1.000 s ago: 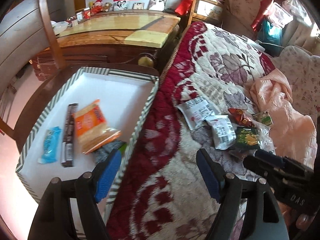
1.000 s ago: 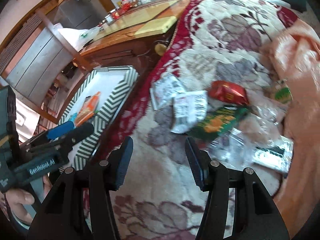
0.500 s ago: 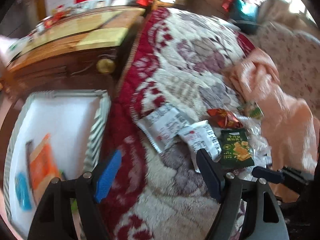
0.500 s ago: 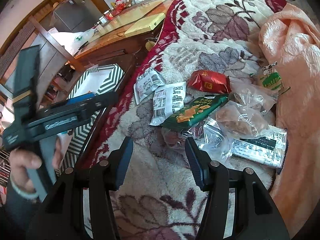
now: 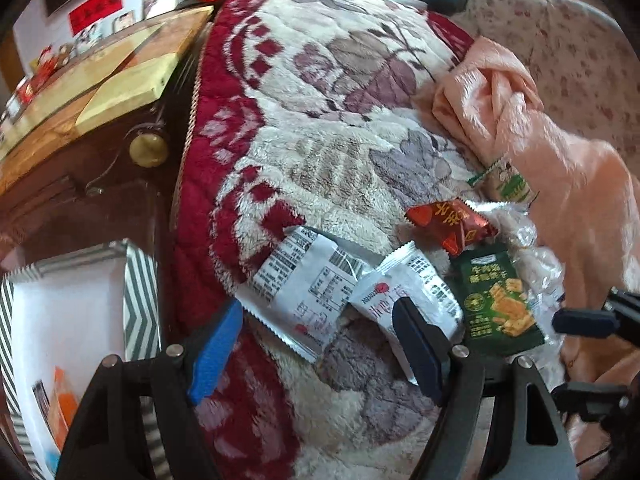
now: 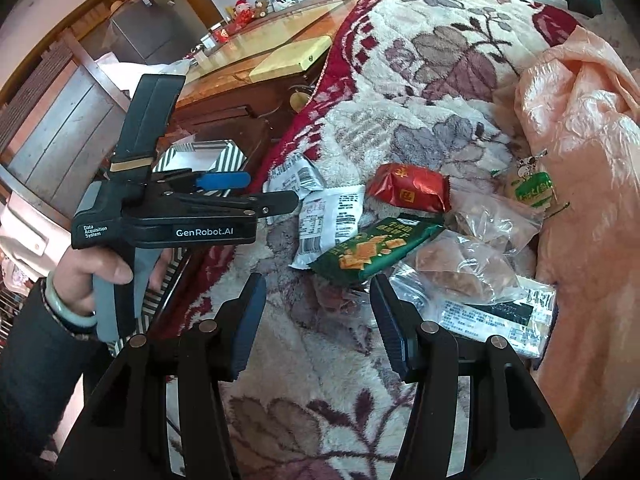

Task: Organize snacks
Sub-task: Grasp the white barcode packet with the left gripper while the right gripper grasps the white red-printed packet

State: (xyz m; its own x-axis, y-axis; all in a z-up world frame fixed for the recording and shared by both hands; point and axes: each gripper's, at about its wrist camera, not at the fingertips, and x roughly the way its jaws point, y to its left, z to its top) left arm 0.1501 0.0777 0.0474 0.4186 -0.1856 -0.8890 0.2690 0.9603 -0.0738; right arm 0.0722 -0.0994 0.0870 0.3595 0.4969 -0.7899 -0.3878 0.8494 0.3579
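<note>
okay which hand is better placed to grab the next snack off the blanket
Left, probably. The left gripper stands open right over the two white packets, nearest the striped box. The right gripper hangs open over bare blanket.

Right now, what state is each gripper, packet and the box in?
left gripper: jaws open, empty, above the white packets
right gripper: jaws open, empty
two white packets: lying overlapped on the blanket
green cracker packet: flat, overlapping a white packet
red packet: sealed, on blanket
striped box: open, some snacks inside

Striped box cut by frame edge (contents blurred); white packet partly behind fingers.
</note>
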